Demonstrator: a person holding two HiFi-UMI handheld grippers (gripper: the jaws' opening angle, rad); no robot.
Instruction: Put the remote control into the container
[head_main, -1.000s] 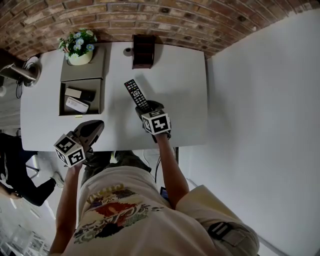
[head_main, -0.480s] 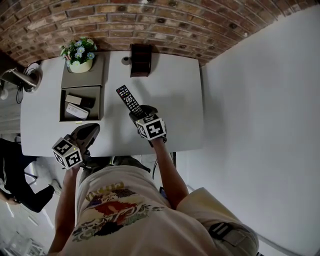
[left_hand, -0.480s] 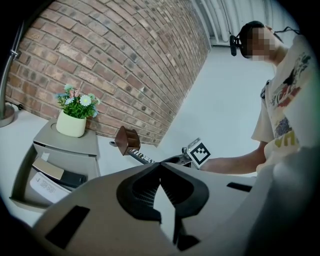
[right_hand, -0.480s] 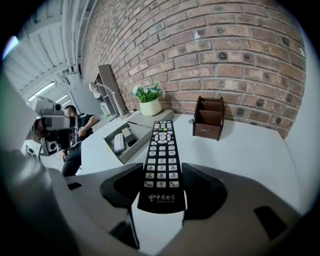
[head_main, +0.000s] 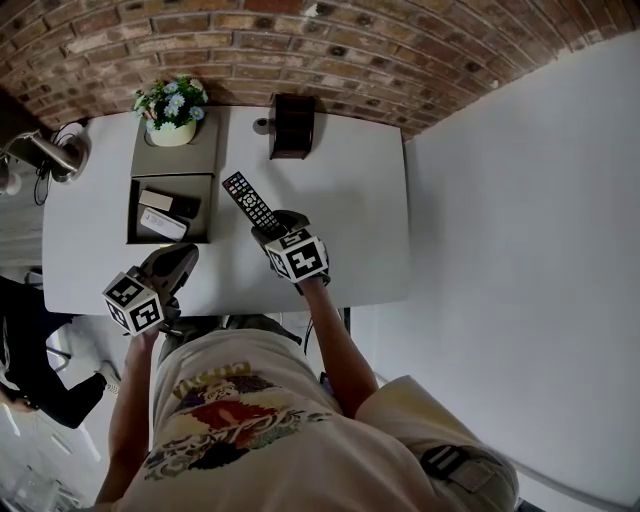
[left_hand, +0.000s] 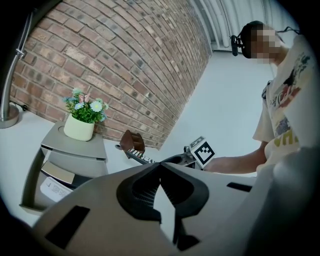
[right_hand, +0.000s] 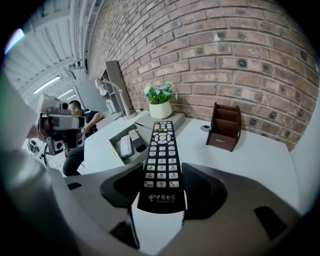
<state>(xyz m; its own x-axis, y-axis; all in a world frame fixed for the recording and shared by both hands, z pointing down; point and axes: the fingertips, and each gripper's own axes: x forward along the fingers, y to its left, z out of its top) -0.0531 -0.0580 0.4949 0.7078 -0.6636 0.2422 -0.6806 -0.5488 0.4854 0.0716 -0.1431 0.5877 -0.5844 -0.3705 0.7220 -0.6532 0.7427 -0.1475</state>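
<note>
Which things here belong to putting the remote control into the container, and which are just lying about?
For the job: remote control, clamped in the right gripper; grey container.
Lying about: flower pot; brown desk holder.

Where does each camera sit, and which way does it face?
Head view: on the person's head, facing steeply down on the table; shows torso, arms, left gripper and right gripper.
Left gripper view: on the left gripper, facing along its shut jaws toward the plant; the torso shows.
Right gripper view: on the right gripper, facing along the gripped remote control toward the brick wall.
Shared: all three show the plant.
</note>
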